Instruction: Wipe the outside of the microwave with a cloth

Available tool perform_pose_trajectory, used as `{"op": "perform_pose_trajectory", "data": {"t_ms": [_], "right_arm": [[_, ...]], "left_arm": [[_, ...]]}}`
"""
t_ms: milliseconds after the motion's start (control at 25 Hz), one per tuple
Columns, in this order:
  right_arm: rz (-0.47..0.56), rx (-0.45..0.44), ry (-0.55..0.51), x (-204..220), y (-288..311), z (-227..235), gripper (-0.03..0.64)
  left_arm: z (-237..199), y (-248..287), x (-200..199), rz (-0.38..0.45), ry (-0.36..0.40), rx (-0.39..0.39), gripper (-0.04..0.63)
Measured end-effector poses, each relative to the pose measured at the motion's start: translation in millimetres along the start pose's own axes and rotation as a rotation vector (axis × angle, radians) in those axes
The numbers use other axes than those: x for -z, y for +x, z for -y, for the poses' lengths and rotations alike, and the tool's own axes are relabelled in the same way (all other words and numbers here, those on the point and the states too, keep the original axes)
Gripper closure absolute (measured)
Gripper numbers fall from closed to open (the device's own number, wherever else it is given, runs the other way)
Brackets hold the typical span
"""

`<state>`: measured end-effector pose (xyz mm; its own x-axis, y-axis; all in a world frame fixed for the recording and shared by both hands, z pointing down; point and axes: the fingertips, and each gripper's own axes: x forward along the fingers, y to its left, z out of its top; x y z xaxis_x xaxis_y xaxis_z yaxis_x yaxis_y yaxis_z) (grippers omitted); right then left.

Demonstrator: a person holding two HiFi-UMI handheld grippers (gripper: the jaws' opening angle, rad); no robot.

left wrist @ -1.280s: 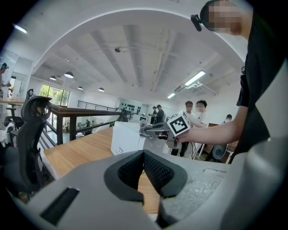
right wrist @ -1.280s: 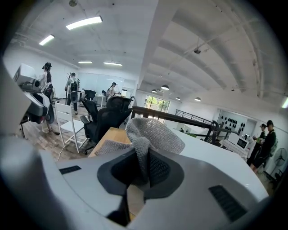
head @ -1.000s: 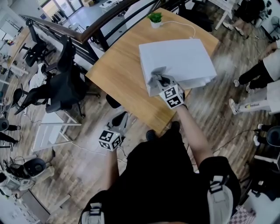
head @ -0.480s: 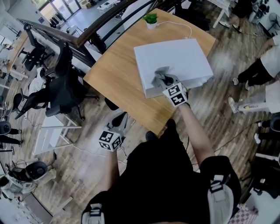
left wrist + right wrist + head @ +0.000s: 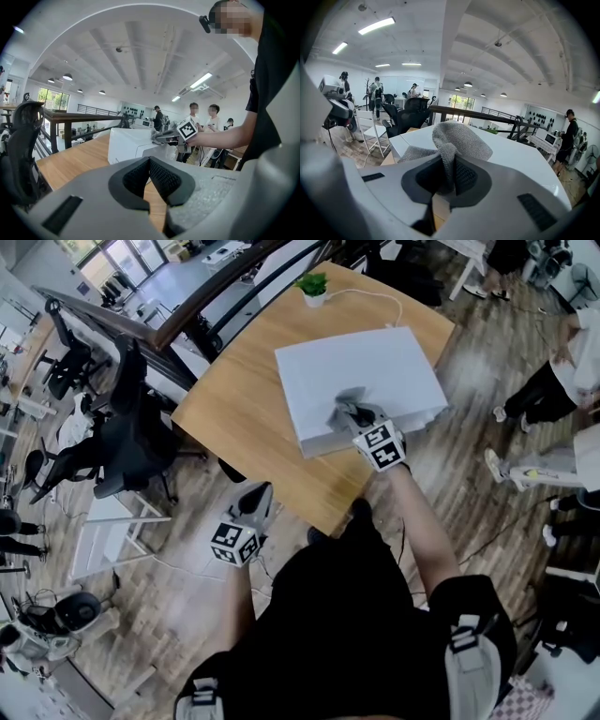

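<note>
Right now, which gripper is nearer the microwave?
Right. The right gripper is at the microwave's top near its front edge, shut on the cloth. The left gripper hangs off the table, over the floor, jaws shut and empty.

Top (image 5: pixel 347 615): black, short-sleeved.
Shoulder straps (image 5: pixel 466 652): pale grey webbing with black buckles (one over each shoulder).
Left gripper (image 5: pixel 260 496): light grey moulded shell; dark ribbed pads (image 5: pixel 161 180); cube (image 5: pixel 234 542) bore black-and-white square markers.
Right gripper (image 5: pixel 347 412): same pale grey shell with dark pads; its marker cube (image 5: pixel 380 444) was white with black squares.
</note>
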<state>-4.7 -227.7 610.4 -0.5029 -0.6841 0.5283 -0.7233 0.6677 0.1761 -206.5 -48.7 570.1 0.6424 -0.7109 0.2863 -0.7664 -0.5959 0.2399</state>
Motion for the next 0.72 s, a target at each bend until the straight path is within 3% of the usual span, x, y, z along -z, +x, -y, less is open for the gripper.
{"op": "perform_pose_trajectory", "data": {"t_ms": [720], "right_arm": [[-0.001,0.011,0.042,32.6,-28.6,62.8,0.589]], "left_arm": [[8.4,41.4,-13.3,0.013,-0.009,-0.014,0.594]]}}
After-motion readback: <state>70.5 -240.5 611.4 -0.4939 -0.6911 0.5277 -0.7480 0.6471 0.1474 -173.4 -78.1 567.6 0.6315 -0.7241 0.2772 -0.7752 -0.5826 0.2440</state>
